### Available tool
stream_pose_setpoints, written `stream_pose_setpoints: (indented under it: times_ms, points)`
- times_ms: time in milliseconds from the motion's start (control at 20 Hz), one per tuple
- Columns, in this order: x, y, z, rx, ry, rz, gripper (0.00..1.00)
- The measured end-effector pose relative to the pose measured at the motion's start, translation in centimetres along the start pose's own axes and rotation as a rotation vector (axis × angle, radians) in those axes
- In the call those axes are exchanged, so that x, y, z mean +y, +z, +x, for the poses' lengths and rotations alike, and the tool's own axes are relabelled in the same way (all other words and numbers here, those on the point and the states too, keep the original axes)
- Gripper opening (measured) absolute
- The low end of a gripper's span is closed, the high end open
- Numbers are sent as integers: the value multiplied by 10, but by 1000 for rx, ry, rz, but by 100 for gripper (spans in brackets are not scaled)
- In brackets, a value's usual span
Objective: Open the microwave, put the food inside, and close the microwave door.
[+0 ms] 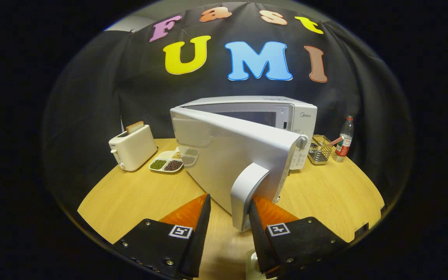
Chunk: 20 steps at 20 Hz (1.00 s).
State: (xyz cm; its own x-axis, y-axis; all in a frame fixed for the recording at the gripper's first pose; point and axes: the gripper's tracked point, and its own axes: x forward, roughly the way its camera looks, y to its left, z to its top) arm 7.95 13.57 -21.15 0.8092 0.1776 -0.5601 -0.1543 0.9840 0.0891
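Note:
The white microwave (303,116) stands at the back of the round wooden table (130,202). Its door (228,155) is swung partly open toward me, with the cavity showing dimly behind its top edge. The door's white handle (249,186) sits between the fingers of my gripper (230,200). The right finger lies against the handle; the left finger stands a little apart from it, so the gripper is open. The food, a white divided tray (167,161) of green, dark and pale beans, lies on the table left of the door, partly hidden behind it.
A white toaster (132,147) with a slice of bread in it stands left of the tray. Right of the microwave are a wire basket (319,152) and a plastic bottle (344,140). Bare tabletop lies on both sides of the fingers.

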Motion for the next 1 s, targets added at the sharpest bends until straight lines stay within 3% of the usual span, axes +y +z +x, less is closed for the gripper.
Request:
stream_pose_setpoints:
  times_ms: [500, 550, 1000]
  points:
    - [94, -26, -29, 16, 74, -120, 56]
    - [103, -29, -31, 15, 78, -139, 59]
    - [150, -39, -39, 25, 56, -242, 59]
